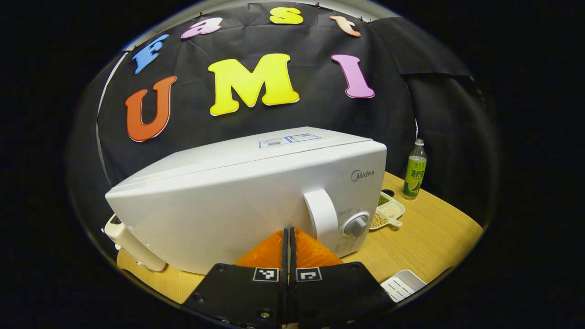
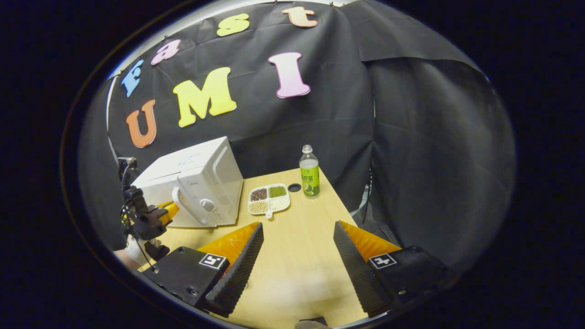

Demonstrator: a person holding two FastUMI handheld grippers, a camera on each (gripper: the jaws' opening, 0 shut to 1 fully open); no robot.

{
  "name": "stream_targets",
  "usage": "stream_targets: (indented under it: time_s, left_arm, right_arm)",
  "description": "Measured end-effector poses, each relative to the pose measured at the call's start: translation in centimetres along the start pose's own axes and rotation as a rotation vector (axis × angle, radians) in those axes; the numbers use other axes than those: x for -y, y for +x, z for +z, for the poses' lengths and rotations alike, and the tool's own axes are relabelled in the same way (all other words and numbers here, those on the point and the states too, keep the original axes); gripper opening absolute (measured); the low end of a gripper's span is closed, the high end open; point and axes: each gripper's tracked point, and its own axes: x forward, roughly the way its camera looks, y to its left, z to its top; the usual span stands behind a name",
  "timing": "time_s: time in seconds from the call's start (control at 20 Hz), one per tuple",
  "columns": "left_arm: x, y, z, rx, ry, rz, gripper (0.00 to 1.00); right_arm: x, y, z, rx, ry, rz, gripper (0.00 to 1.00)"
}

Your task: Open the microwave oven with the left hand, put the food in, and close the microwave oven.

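— On the wooden table (image 2: 301,256), where does everything stand?

— At its far left sits the microwave (image 1: 247,201), door shut, with its curved handle (image 1: 322,217) beside the control knob (image 1: 356,225). The left gripper (image 1: 289,237) hovers just before the door, fingers pressed together on nothing, likely lined up to reach that handle.

— And the food?

— A divided tray (image 2: 268,199) lies just right of the microwave. Its compartments hold dark reddish beans, green beans and pale ones; a fourth, seen from the left gripper view, looks paler still, though I can't tell what it is.

— The other hand?

— The right gripper (image 2: 298,249) waits over bare table, jaws wide apart and empty, facing the tray, probably ready to take it. A green-labelled bottle (image 2: 309,178) stands behind the tray, a small dark round thing (image 2: 295,187) beside it.
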Motion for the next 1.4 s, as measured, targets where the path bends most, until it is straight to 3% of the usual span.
stream_targets:
  time_s: [0.15, 0.2, 0.25, 0.3, 0.35, 0.55, 0.6, 0.65, 0.7, 0.75, 0.8, 0.85, 1.0, 1.05, 1.15, 1.2, 1.4]
  left_arm:
    - [-0.8, -0.9, 0.2, -0.008, -0.01, 0.037, 0.0]
    - [-0.9, -1.7, 0.2, -0.005, -0.015, 0.047, 0.09]
    - [-0.9, -2.6, 0.4, -0.003, -0.024, 0.053, 0.0]
    - [-1.0, -3.4, 0.8, 0.0, -0.029, 0.064, 0.09]
    - [-1.1, -4.4, 1.2, 0.004, -0.031, 0.076, 0.0]
    - [-1.7, -8.5, 1.6, -0.035, -0.033, 0.16, 0.0]
    - [-1.0, -9.4, 1.7, -0.048, -0.035, 0.154, 0.01]
    - [-0.3, -10.0, 1.7, -0.061, -0.037, 0.136, 0.0]
    - [0.3, -10.9, 1.8, -0.068, -0.035, 0.128, 0.24]
    - [0.7, -11.8, 2.3, -0.053, -0.028, 0.129, 0.49]
    - [0.7, -12.7, 3.1, -0.031, -0.015, 0.151, 0.73]
    - [0.8, -13.4, 3.8, -0.012, -0.008, 0.159, 0.98]
    - [1.2, -15.6, 5.3, 0.042, 0.0, 0.152, 0.96]
    - [1.1, -16.4, 6.1, 0.069, -0.002, 0.149, 0.96]
    - [0.4, -18.4, 7.0, 0.102, -0.03, 0.141, 0.96]
    - [-0.1, -19.4, 7.2, 0.116, -0.048, 0.138, 0.96]
    - [-3.1, -23.9, 8.1, 0.148, -0.062, 0.161, 0.96]
  right_arm:
    - [-0.8, -0.7, 0.9, 0.021, -0.02, 0.024, 0.98]
    - [-1.2, -0.8, 1.2, 0.032, -0.032, 0.035, 0.98]
    - [-1.5, -0.9, 1.7, 0.05, -0.056, 0.046, 0.99]
    - [-1.8, -1.1, 2.3, 0.07, -0.079, 0.062, 0.99]
    - [-2.4, -1.3, 3.0, 0.087, -0.103, 0.083, 0.99]
    - [-4.5, -1.5, 5.5, 0.167, -0.181, 0.174, 0.98]
    - [-5.2, -1.8, 6.2, 0.195, -0.198, 0.201, 0.92]
    - [-6.2, -2.0, 6.7, 0.212, -0.214, 0.237, 0.98]
    - [-7.3, -2.1, 6.8, 0.224, -0.229, 0.282, 0.92]
    - [-8.2, -2.2, 7.1, 0.231, -0.243, 0.31, 0.92]
    - [-8.8, -2.3, 7.4, 0.236, -0.258, 0.331, 0.99]
    - [-9.3, -2.4, 7.7, 0.242, -0.274, 0.341, 0.99]
    - [-10.9, -3.8, 8.5, 0.268, -0.294, 0.348, 0.99]
    - [-11.4, -4.5, 8.8, 0.281, -0.298, 0.343, 0.92]
    - [-11.9, -6.3, 9.1, 0.291, -0.294, 0.324, 0.91]
    - [-12.3, -7.0, 9.0, 0.294, -0.287, 0.319, 0.99]
    - [-13.2, -9.8, 9.8, 0.326, -0.234, 0.281, 0.99]
